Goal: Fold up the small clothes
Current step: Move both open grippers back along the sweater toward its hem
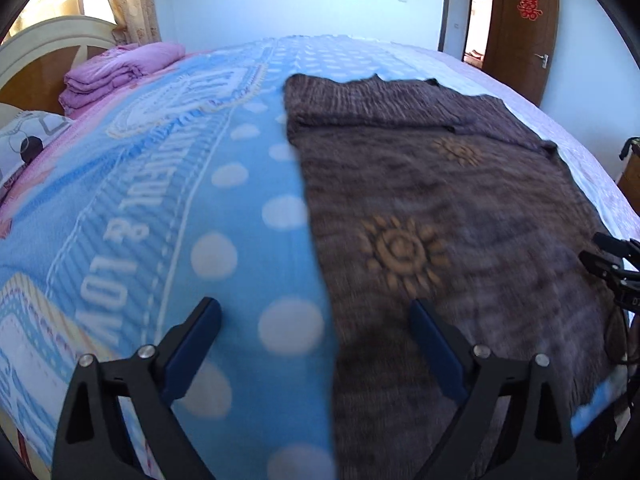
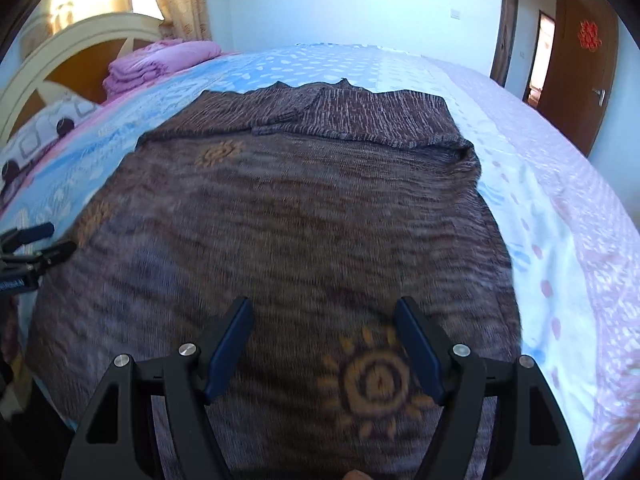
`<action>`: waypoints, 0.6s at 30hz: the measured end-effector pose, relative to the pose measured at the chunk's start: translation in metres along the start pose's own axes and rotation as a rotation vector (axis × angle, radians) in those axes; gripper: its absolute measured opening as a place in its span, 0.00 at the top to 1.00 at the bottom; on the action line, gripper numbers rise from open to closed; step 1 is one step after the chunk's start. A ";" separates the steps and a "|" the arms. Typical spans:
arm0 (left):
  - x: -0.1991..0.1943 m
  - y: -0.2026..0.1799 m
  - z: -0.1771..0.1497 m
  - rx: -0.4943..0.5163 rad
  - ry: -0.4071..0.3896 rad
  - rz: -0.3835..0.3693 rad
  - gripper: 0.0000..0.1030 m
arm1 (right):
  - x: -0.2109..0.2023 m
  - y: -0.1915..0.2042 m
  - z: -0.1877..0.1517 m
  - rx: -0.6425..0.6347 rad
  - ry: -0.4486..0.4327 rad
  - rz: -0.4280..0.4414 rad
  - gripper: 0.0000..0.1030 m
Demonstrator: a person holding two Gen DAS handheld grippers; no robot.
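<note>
Brown knit sweater (image 2: 280, 208) spread flat on blue dotted blanket (image 1: 248, 208), sleeves folded across upper part, orange sun motifs on front. Left gripper (image 1: 316, 312) above sweater's left edge, jaws spread wide, nothing between them, one blue finger over blanket, other over knit. Right gripper (image 2: 324, 320) over sweater's lower part near a sun motif, jaws parted, holding nothing. Folded pink quilt (image 1: 120, 68) beyond sweater, by white headboard (image 2: 80, 36). Brown door (image 1: 520, 28) past sweater's far right corner.
</note>
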State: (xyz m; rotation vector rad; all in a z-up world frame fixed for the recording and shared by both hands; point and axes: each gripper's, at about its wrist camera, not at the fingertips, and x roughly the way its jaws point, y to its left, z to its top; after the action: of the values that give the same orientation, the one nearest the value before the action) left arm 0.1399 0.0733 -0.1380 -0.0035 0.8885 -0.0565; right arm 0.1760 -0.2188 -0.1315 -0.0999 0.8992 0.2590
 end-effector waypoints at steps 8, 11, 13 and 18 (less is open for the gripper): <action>-0.025 -0.010 -0.033 0.018 0.042 -0.056 0.20 | -0.020 0.003 -0.033 -0.051 -0.014 -0.025 0.27; -0.034 -0.018 -0.046 0.023 0.059 -0.075 0.21 | -0.024 -0.001 -0.039 -0.048 -0.014 -0.019 0.27; -0.039 -0.023 -0.052 0.029 0.069 -0.090 0.23 | -0.025 -0.003 -0.041 -0.038 -0.012 -0.012 0.26; -0.042 -0.024 -0.059 0.009 0.090 -0.125 0.28 | -0.028 -0.004 -0.047 -0.041 -0.023 -0.011 0.26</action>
State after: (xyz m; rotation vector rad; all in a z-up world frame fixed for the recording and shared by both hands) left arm 0.0665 0.0524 -0.1416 -0.0479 0.9775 -0.1787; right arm 0.1247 -0.2372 -0.1390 -0.1400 0.8704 0.2678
